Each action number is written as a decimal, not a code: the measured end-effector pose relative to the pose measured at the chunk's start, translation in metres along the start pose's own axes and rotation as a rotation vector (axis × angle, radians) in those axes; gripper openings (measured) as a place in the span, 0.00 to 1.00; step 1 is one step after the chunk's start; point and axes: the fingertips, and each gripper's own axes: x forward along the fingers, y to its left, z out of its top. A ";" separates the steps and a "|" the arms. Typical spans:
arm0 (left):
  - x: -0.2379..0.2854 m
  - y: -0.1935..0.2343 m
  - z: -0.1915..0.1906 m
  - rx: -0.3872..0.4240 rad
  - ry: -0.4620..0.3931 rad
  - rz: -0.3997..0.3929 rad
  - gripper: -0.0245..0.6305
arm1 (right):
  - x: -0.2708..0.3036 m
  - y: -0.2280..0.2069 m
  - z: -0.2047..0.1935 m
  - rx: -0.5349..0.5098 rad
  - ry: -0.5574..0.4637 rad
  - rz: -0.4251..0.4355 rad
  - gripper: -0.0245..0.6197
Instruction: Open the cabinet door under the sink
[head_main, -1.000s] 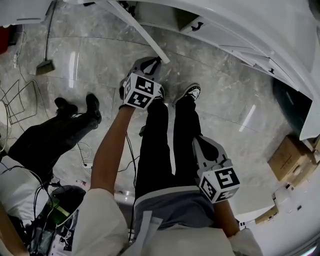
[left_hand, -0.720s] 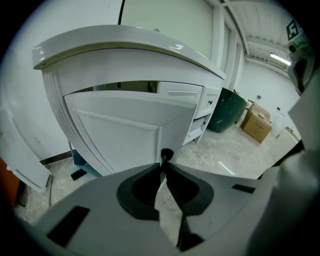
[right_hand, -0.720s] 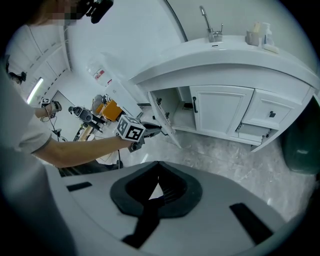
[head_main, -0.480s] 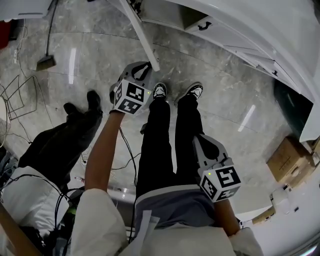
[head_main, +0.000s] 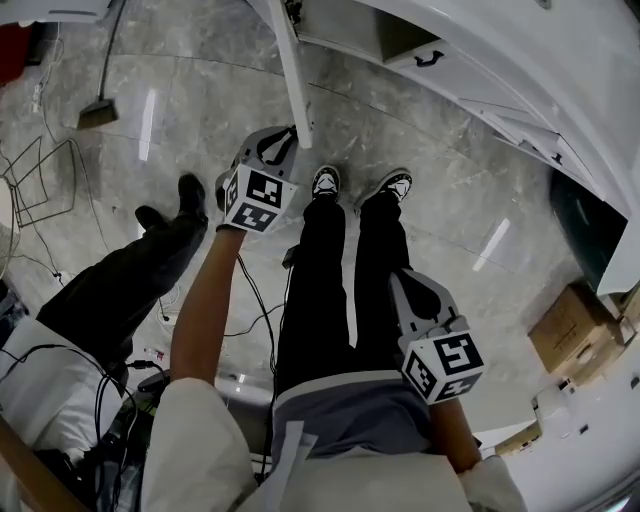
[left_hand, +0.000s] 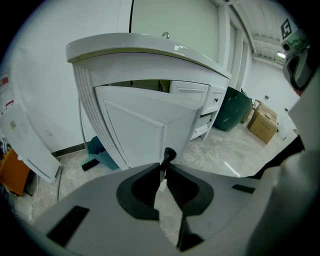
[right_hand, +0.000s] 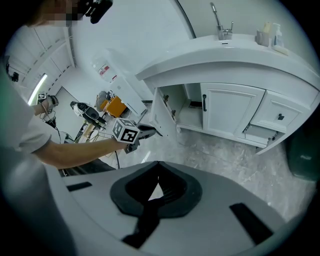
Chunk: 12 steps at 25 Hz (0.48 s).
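Looking down on a grey marble floor and a white cabinet carrying a sink top with a tap. Showing the door under it swung well out from the cabinet, edge-on in the head view, with the dark opening behind it lying exposed. Reaching forward with the left gripper to the door's free edge, jaws clamping down on the small black handle and pinching it at their tips. Hanging the right gripper low beside the right leg, well apart from the door, jaws pressing together with nothing between them. Standing in black trousers and black-and-white shoes just short of the door. Sharing the floor with a second person's legs at the left, plus a green bin, a cardboard box and a teal dustpan beside the cabinet.
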 end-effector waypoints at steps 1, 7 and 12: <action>-0.002 0.002 -0.002 -0.001 -0.001 0.004 0.10 | 0.001 0.002 0.000 -0.002 0.003 0.001 0.05; -0.010 0.011 -0.010 0.007 0.001 0.024 0.10 | 0.008 0.017 0.000 -0.023 0.011 0.017 0.05; -0.025 0.033 -0.030 -0.083 0.001 0.058 0.09 | 0.011 0.018 -0.001 -0.027 0.020 0.018 0.05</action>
